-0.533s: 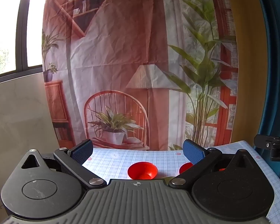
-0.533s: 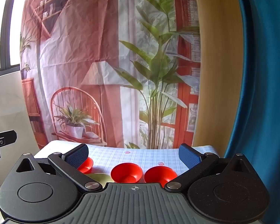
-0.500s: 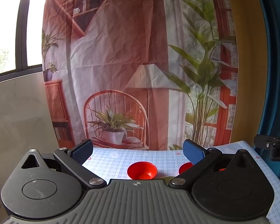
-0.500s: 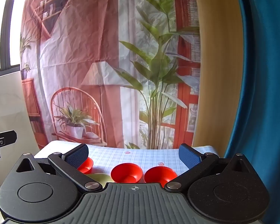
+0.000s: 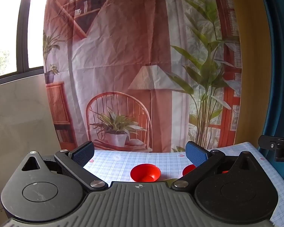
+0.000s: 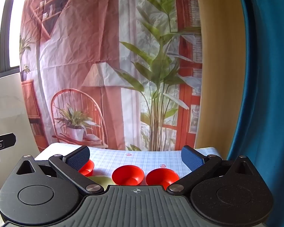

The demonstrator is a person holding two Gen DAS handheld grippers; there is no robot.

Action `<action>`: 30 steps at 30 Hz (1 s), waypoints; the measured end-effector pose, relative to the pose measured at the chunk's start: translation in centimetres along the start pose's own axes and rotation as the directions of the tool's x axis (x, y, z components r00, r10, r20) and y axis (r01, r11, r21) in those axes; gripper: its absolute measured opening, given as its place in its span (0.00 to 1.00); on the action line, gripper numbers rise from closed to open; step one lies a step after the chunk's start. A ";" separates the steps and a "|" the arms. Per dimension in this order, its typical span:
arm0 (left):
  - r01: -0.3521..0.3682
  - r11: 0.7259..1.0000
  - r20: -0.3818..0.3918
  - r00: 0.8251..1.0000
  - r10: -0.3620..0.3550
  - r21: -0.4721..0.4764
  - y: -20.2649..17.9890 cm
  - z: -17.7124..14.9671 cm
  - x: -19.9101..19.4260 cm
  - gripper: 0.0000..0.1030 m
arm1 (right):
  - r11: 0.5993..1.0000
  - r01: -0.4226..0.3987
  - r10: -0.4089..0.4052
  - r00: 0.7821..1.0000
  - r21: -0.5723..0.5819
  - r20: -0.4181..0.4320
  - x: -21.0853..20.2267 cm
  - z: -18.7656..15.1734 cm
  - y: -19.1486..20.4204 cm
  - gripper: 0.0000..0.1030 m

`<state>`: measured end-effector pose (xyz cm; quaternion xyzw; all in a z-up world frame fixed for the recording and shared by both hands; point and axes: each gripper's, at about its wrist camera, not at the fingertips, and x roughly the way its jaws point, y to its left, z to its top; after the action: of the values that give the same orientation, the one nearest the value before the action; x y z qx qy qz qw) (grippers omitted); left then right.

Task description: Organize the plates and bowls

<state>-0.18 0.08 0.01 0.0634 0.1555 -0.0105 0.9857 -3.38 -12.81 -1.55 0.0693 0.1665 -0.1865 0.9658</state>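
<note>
Three red bowls stand on the checked tablecloth. In the right wrist view they are a left bowl point(image 6: 86, 167) partly behind my left finger, a middle bowl point(image 6: 127, 175) and a right bowl point(image 6: 162, 176). A yellow-green plate point(image 6: 101, 180) lies low between the left and middle bowls. In the left wrist view one red bowl point(image 5: 145, 172) is central, a second point(image 5: 188, 169) is partly hidden by my right finger. My left gripper point(image 5: 140, 154) is open and empty above the table. My right gripper point(image 6: 135, 156) is open and empty too.
The table point(image 6: 142, 158) has a light blue checked cloth and ends at a printed backdrop point(image 6: 104, 66). A blue curtain point(image 6: 265, 94) hangs at the right. The other gripper's black body shows at the edge of each view point(image 5: 276, 149) point(image 6: 1, 144).
</note>
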 end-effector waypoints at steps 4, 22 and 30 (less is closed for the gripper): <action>-0.003 1.000 0.002 1.000 0.003 -0.005 0.2 0.0 -0.1 1.00 | 1.000 0.000 0.000 1.000 0.003 0.000 0.0 -0.1 -0.1 1.00; -0.006 1.000 0.003 1.000 0.006 -0.006 0.0 0.1 -0.2 1.00 | 1.000 0.000 0.000 1.000 0.001 0.000 -0.1 0.2 -0.1 1.00; -0.005 1.000 0.003 1.000 0.005 -0.006 0.0 0.1 -0.2 1.00 | 1.000 0.000 0.000 1.000 0.000 0.001 -0.1 0.2 -0.2 1.00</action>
<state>-0.34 0.06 0.12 0.0609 0.1540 -0.0075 0.9862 -3.47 -13.00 -1.35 0.0693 0.1661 -0.1867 0.9658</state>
